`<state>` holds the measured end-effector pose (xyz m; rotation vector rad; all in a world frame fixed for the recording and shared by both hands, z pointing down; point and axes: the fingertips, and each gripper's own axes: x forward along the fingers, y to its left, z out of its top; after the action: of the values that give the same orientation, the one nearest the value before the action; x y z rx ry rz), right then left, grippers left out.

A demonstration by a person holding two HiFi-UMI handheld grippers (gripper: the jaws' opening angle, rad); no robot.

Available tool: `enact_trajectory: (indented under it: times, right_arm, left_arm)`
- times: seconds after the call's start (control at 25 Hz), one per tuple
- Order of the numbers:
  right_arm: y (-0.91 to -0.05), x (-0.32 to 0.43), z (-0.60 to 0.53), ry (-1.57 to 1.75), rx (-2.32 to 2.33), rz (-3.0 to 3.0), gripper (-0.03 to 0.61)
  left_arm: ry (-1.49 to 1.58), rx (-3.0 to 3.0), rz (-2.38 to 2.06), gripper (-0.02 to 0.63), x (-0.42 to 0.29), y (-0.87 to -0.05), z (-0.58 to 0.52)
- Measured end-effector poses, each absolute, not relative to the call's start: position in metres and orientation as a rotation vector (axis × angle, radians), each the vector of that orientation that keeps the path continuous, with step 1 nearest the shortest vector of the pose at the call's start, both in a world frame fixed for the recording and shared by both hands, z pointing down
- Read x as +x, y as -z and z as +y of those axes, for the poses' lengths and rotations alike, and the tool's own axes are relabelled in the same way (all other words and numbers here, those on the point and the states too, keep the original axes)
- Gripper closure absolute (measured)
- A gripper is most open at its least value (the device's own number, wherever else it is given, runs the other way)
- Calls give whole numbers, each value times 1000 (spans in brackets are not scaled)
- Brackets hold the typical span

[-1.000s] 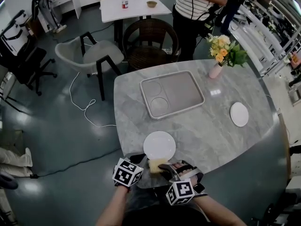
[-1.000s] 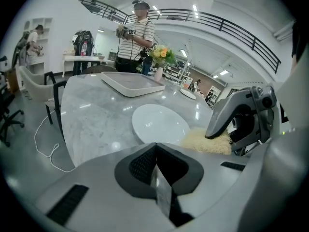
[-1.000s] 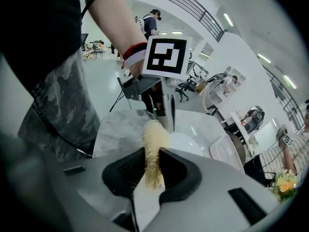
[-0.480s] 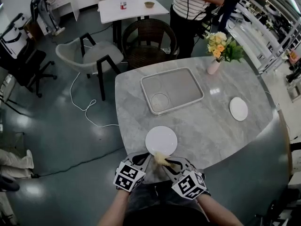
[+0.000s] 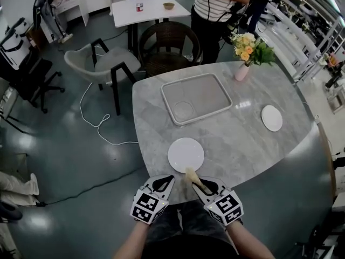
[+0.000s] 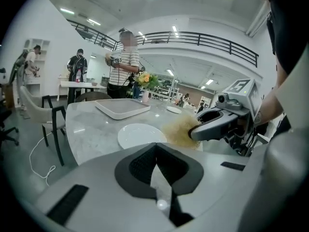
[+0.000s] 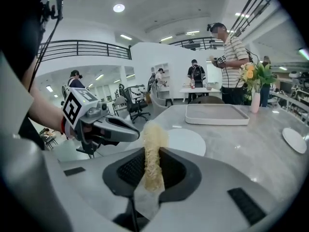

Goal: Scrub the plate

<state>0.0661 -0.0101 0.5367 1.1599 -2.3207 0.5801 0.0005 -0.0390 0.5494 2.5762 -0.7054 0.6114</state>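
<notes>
A white plate (image 5: 186, 154) lies near the front edge of the grey marble table (image 5: 242, 144). My right gripper (image 5: 195, 179) is shut on a yellow fibrous scrubber (image 5: 191, 173), whose tip sits just at the plate's near rim. In the right gripper view the scrubber (image 7: 153, 153) stands up between the jaws, with the plate (image 7: 186, 141) beyond it. My left gripper (image 5: 164, 181) hovers at the table edge just short of the plate, jaws together with nothing in them. The left gripper view shows the plate (image 6: 141, 135) ahead and the scrubber (image 6: 179, 129) to its right.
A grey tray (image 5: 197, 97) sits further back on the table. At the right side lies a small white plate (image 5: 271, 117), and a vase of flowers (image 5: 245, 53) stands at the back right. A person in a striped shirt (image 5: 221, 4) and chairs (image 5: 170, 45) are behind the table.
The right gripper has swung from lying sideways to pointing forward, bringing the scrubber up to the plate's near rim. The left gripper has stayed at the table edge.
</notes>
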Motion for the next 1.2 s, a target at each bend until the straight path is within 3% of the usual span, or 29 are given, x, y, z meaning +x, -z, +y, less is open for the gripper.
enact_trajectory:
  times: [0.64, 1.2]
  right_arm:
    - [-514, 72, 6, -562, 1093, -2453, 499]
    - [-480, 113, 91, -518, 1054, -2549, 499]
  left_arm:
    - [-431, 2505, -921, 601, -8, -521, -14]
    - [-240, 2425, -1148, 601, 17, -485, 70]
